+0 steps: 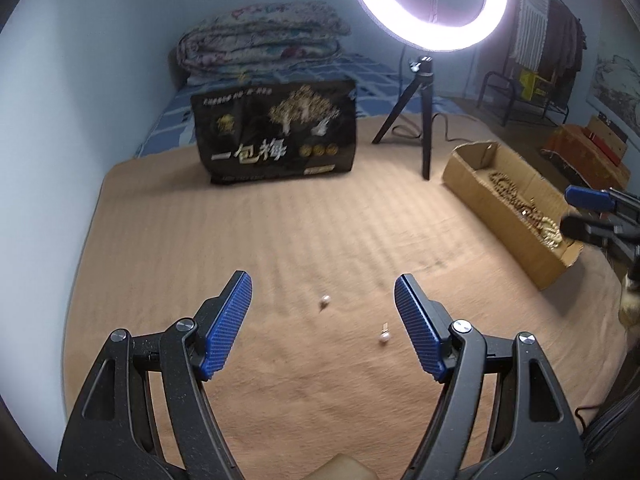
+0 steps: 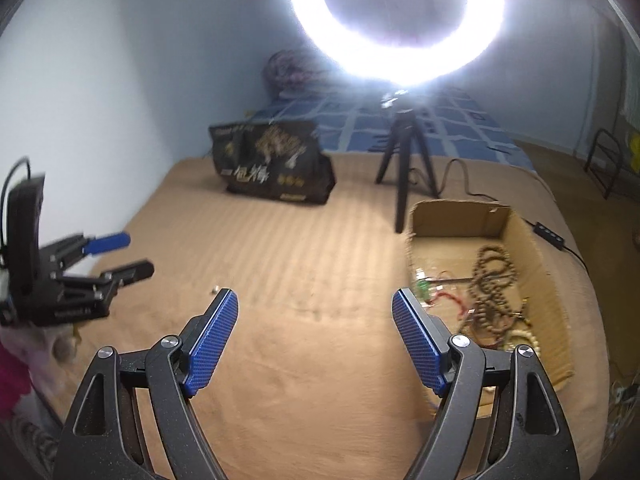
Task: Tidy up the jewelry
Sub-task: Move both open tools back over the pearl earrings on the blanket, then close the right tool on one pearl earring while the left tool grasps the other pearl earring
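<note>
Blue-padded left tongs (image 1: 323,286) and right tongs (image 2: 315,300) both gape apart, holding nothing

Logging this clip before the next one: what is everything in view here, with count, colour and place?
pearl earrings: two, white, loose on the blanket between the left claw's fingers
cardboard box: one, brown, open, right side of the bed
bead strands: several, brown and cream, inside the box
black bag: one, gold print, upright at the back
ring light: one, lit, on a black tripod
folded quilt: one, floral, far end
blanket: one, tan, covers the bed
left claw: open
right claw: open
</note>
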Demonstrator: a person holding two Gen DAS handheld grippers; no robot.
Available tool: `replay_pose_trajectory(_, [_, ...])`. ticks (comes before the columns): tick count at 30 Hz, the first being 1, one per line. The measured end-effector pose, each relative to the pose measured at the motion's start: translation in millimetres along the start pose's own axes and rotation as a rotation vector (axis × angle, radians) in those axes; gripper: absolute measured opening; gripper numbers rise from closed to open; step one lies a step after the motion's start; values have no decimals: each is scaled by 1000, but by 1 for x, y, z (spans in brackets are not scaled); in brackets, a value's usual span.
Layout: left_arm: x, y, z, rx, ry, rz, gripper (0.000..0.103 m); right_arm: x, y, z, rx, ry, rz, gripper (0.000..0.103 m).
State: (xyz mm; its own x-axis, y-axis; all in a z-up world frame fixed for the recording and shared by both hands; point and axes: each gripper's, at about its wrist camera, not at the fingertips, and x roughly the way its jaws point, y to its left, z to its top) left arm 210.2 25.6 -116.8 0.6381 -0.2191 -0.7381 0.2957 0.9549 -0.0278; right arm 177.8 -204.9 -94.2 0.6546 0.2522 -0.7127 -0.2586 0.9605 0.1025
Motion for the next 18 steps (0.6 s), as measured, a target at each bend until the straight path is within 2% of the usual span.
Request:
replay_pose_trajectory(4, [13,13,-9,-12,22,-7,76,26,25,-9,-66,70,0,80])
replay_pose_trajectory(10, [31,23,-23,6,44,-28,75,61,42,-31,-51,115,77,79])
replay_pose_trajectory(12, [39,24,-26,13,60,-41,64,71,48,-37,-61,120,92,79])
replay_pose_trajectory(13, [42,25,-26,12,68,-46,62,76,52,-40,-69,123,100,77])
replay_pose_trajectory(15, [50,26,-29,8,86,-66,55,86,59,-45,-90,137,120,64])
replay_pose_trajectory(17, [58,25,-31,9,100,-86,52,93,66,-46,-108,161,140,46])
replay_pose_trajectory(18, [62,25,-32,14,103,-93,48,99,69,-48,-116,174,154,43])
